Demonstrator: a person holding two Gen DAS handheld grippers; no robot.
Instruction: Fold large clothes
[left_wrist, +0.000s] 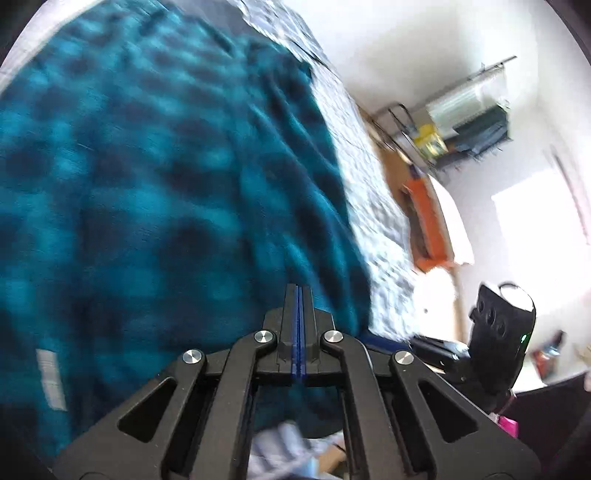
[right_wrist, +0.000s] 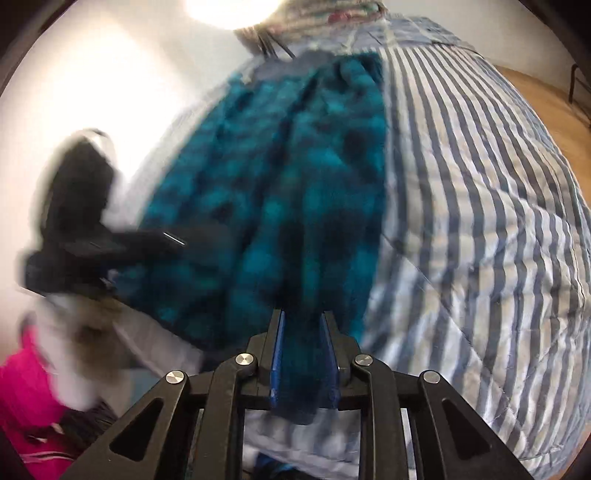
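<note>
A large teal and dark blue checked garment (left_wrist: 166, 184) lies spread over a bed and fills the left wrist view; a white label (left_wrist: 51, 380) shows on it at lower left. My left gripper (left_wrist: 299, 291) is shut, its blue pads pressed together with no cloth visible between them, just above the garment's near edge. In the right wrist view the same garment (right_wrist: 288, 184) hangs in folds. My right gripper (right_wrist: 303, 317) is shut on a bunch of its cloth. The left gripper (right_wrist: 110, 240) shows there at the left, blurred.
A blue and white striped quilt (right_wrist: 480, 221) covers the bed. A wooden floor (right_wrist: 546, 103) lies beyond it. An orange piece of furniture (left_wrist: 428, 221) and a clothes rack (left_wrist: 472, 110) stand by the white wall. The other gripper's body (left_wrist: 498, 332) is at right.
</note>
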